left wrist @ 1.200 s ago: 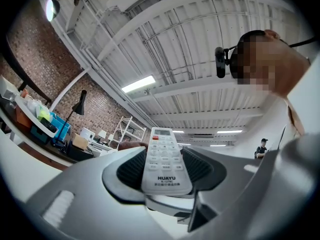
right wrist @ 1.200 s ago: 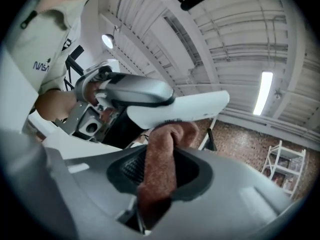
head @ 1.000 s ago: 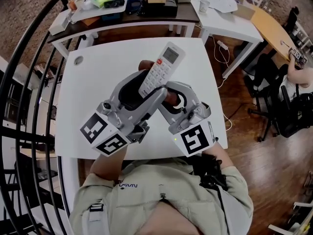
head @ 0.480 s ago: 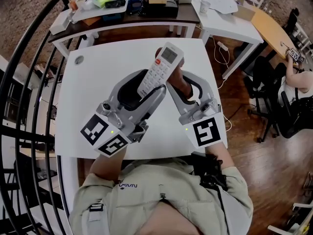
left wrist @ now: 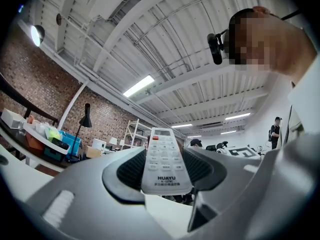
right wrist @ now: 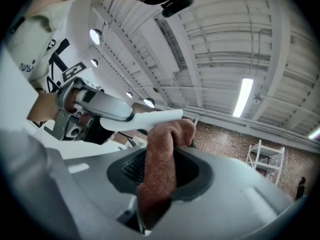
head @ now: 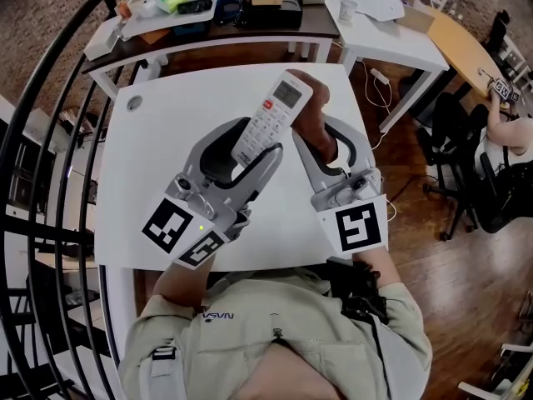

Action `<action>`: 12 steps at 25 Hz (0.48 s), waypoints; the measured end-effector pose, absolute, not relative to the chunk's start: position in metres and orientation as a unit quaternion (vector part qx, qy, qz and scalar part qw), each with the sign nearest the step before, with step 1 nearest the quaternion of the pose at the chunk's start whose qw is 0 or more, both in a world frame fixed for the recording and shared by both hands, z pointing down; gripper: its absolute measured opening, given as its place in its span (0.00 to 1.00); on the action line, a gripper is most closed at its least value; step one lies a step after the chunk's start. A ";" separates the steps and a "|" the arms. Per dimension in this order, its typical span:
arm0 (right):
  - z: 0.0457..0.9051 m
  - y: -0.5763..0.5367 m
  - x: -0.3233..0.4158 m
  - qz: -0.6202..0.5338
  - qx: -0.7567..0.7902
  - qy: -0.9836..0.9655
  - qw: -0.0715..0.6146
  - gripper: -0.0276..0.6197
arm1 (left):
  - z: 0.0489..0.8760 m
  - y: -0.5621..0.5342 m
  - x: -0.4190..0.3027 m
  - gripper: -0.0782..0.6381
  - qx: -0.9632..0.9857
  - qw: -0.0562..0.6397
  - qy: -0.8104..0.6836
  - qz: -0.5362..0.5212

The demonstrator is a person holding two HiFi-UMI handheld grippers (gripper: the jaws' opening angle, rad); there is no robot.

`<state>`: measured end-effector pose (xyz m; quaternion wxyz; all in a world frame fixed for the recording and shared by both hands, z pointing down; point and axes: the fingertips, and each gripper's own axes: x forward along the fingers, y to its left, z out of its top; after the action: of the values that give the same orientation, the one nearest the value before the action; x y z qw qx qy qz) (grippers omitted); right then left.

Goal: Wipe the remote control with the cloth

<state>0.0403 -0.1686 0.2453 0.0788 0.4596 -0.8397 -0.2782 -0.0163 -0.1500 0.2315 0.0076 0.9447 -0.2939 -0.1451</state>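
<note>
My left gripper point(head: 250, 152) is shut on the lower end of a white remote control point(head: 272, 117), which sticks up and away over the white table point(head: 158, 132). In the left gripper view the remote control point(left wrist: 162, 161) stands between the black pads point(left wrist: 131, 170), buttons facing the camera. My right gripper point(head: 312, 132) is shut on a reddish-brown cloth point(head: 311, 117). The cloth's bunched end lies against the remote's right side near its top. In the right gripper view the cloth point(right wrist: 161, 159) rises from the jaws and touches the remote's white edge point(right wrist: 150, 119).
A darker table point(head: 208, 23) beyond holds boxes, a tray and clutter. Another white table point(head: 391, 32) with papers stands at the back right. Black railings point(head: 33, 140) curve along the left. A person sits at the far right edge.
My right gripper has moved up and away along the remote's right side, carrying the cloth from the remote's lower part to near its top. The left gripper has rolled slightly but stayed put.
</note>
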 end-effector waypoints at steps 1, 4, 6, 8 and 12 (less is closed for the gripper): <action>0.250 -0.167 0.039 -0.283 0.454 -0.839 0.097 0.21 | 0.232 -0.150 -0.016 0.45 0.944 0.007 -0.297 -0.145; 0.258 -0.162 0.034 -0.289 0.445 -0.840 0.115 0.21 | 0.232 -0.151 -0.017 0.45 0.941 0.004 -0.305 -0.145; 0.262 -0.159 0.028 -0.292 0.434 -0.844 0.120 0.21 | 0.231 -0.152 -0.017 0.45 0.939 0.004 -0.310 -0.148; 0.267 -0.156 0.020 -0.293 0.418 -0.851 0.122 0.21 | 0.229 -0.155 -0.019 0.45 0.937 0.003 -0.315 -0.153; 0.277 -0.146 0.000 -0.297 0.381 -0.867 0.127 0.21 | 0.225 -0.158 -0.025 0.45 0.932 0.001 -0.326 -0.159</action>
<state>0.0004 -0.1464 0.2774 0.1270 0.3806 -0.8665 -0.2968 -0.0248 -0.1583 0.2253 0.0012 0.9319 -0.3260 -0.1592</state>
